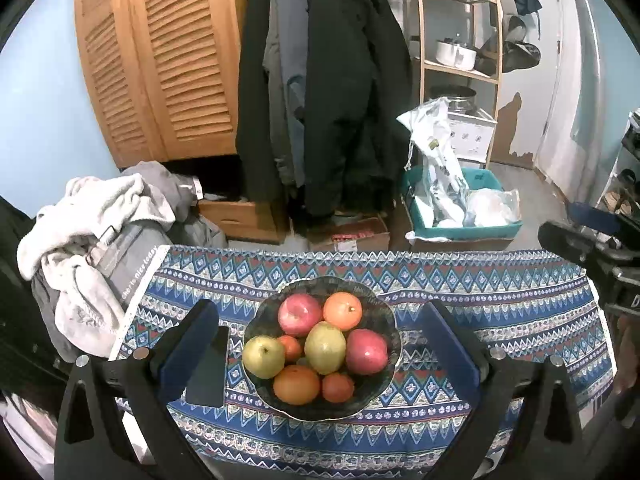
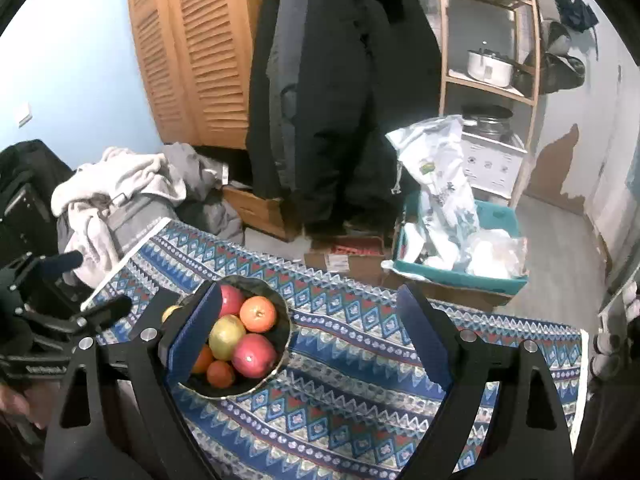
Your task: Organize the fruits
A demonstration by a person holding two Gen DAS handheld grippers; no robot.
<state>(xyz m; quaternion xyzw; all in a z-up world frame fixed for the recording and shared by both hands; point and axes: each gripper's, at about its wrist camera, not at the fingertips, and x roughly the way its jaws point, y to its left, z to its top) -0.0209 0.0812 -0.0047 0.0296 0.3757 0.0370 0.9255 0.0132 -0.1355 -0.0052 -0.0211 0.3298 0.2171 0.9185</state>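
The left gripper (image 1: pixel 320 344) is seen with its fingers (image 1: pixel 200 344) released and spread wide, nothing gripped between them. Framed right in that gap, beyond the fingertips, the dark bowl (image 1: pixel 384 320) is found sitting on the patterned cloth (image 1: pixel 500 300) that covers the bench. Inside it the fruit is piled: a red apple (image 1: pixel 300 314) at the far side with an orange (image 1: pixel 343 311) just beside it, a green pear (image 1: pixel 325 347) in the middle, a second green fruit (image 1: pixel 263 357) toward the left finger, another red apple (image 1: pixel 367 351) toward the right finger, and a large orange (image 1: pixel 297 385) nearest the camera, with a smaller one (image 1: pixel 338 387) touching it.

The right gripper (image 2: pixel 308 340) is likewise shown released, its fingers (image 2: pixel 424 340) wide apart and empty. From this view the bowl (image 2: pixel 286 334) is partly hidden behind the left finger, the rest showing just inside the gap; only bare cloth (image 2: pixel 360 360) is seen across the remaining space toward the right finger. Neither gripper is touching the bowl or any fruit.
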